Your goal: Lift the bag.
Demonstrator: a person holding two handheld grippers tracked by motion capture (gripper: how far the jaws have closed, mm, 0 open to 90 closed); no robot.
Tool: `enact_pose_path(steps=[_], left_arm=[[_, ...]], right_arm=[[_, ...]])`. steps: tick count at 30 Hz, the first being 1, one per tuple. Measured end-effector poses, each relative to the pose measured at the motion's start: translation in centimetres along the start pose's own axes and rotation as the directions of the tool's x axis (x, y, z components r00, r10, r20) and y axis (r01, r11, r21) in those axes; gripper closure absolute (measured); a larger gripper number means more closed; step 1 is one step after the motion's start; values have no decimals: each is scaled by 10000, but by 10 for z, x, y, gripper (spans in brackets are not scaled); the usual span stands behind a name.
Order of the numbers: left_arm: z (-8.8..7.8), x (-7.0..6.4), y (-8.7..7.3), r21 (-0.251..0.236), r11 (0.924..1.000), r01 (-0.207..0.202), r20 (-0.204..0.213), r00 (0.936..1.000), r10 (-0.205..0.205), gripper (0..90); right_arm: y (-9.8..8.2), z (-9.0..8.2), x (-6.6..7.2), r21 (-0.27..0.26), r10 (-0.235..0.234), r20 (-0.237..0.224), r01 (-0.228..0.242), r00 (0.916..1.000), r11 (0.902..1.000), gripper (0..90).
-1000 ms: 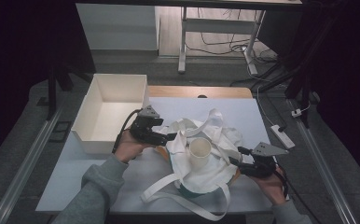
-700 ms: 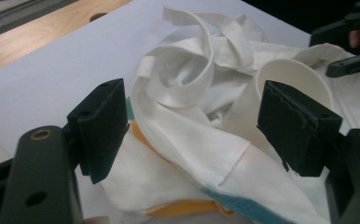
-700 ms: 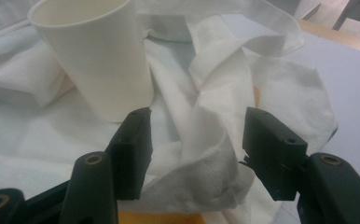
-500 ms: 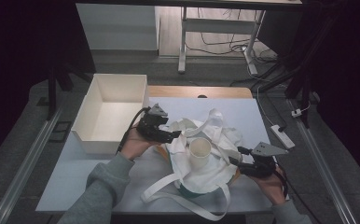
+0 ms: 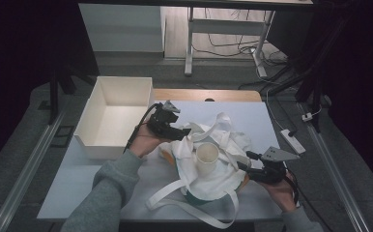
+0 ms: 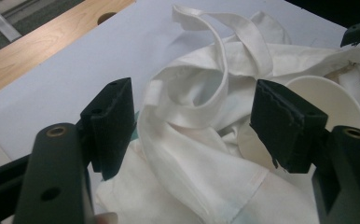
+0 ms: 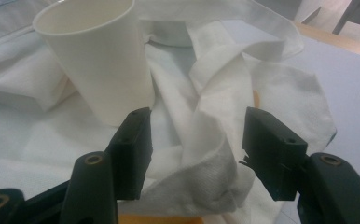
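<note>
Work in hand: handling a white cloth tote bag that lies crumpled on the table, with a paper cup standing upright on top of it.

Bag: near the middle of the table, its long straps spilling toward the person's side and another strap loop raised at the far side; something orange and something teal peek out under its edge, too hidden to name.

Left gripper: at the bag's left edge, pointing across toward the cup. Its jaws have just been closing and now stand at a middling gap; a bunched fold of bag cloth sits between them in the left gripper view, but the pads do not seem to press on it yet, though the angle makes that hard to settle.

Right gripper: low at the bag's right edge, jaws wide, a ridge of cloth between them, untouched.

Cup from each claw: ahead and to the right of the left jaws, ahead and to the left of the right jaws; it lies between the two grippers.

Nearer hand: the left gripper looks readier to pinch cloth.

Box: open, white, left of the bag.
</note>
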State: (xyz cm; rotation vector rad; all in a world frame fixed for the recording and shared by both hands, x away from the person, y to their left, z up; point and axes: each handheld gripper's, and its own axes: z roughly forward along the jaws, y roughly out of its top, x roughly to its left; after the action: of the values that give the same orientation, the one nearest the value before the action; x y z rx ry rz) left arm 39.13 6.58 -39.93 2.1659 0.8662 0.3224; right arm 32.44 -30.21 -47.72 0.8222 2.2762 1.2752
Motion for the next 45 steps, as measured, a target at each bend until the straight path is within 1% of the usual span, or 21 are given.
enact_pose_path(steps=[2, 6, 9, 13, 15, 18, 20, 22, 25, 28, 35, 37, 40, 42, 44, 45], left_arm=[[2, 4, 4, 124, 9999, -10, 110, 9999, 9, 311], [7, 9, 11, 372, 9990, -248, -43, 9997, 250, 318], [13, 12, 15, 676, 9974, -256, -4, 9997, 257, 323], [22, 12, 18, 932, 9953, -263, 5, 9997, 264, 342], [28, 14, 21, 1170, 9927, -294, -90, 9995, 307, 345], [33, 16, 27, 1353, 9904, -278, -147, 9994, 300, 350], [36, 17, 31, 1505, 9880, -345, -165, 9992, 374, 351], [41, 18, 34, 1666, 9855, -337, -125, 9993, 362, 367], [50, 19, 37, 2075, 9773, -436, -250, 9984, 499, 386], [57, 21, 37, 2380, 9703, -428, -240, 9985, 499, 416], [68, 29, 35, 2833, 9589, -125, -288, 9994, 215, 472], [70, 30, 34, 2980, 9545, -93, -271, 9995, 181, 486], [73, 31, 32, 3251, 9456, -93, -231, 9996, 178, 524], [75, 31, 31, 3365, 9417, -80, -195, 9997, 154, 569], [76, 31, 30, 3454, 9384, -54, -58, 10000, 79, 645], [77, 31, 30, 3476, 9376, -53, -77, 9999, 86, 697]], right_arm=[[1, 0, 1, -18, -21, -26, 21, 10000, 10000, 418], [1, 0, 0, -59, -32, -14, 32, 10000, 10000, 418], [1, -1, -1, -42, 46, -10, -46, 10000, 10000, 418], [1, 0, 1, -48, -29, -41, 29, 10000, 10000, 418], [1, 0, 1, -55, -19, -53, 18, 10000, 10000, 418], [1, 0, 1, -69, 4, -58, -5, 10000, 10000, 418], [1, 0, 1, -82, 18, -64, -18, 10000, 10000, 418], [2, 0, 1, -88, 6, -76, -7, 10000, 10000, 418], [2, -1, 1, -82, 0, -79, 0, 10000, 10000, 418], [2, -1, 1, -130, 25, -78, -26, 10000, 9999, 418], [2, -2, 1, -162, 32, -74, -33, 10000, 9999, 418], [2, -2, 1, -178, 19, -72, -20, 10000, 9998, 418], [2, -2, 1, -172, 11, -76, -12, 10000, 9999, 418], [2, -2, 1, -153, 23, -80, -25, 10000, 9999, 418], [2, -2, 1, -148, 10, -76, -11, 10000, 9999, 418], [2, -2, 1, -149, 8, -73, -9, 10000, 9999, 418]])
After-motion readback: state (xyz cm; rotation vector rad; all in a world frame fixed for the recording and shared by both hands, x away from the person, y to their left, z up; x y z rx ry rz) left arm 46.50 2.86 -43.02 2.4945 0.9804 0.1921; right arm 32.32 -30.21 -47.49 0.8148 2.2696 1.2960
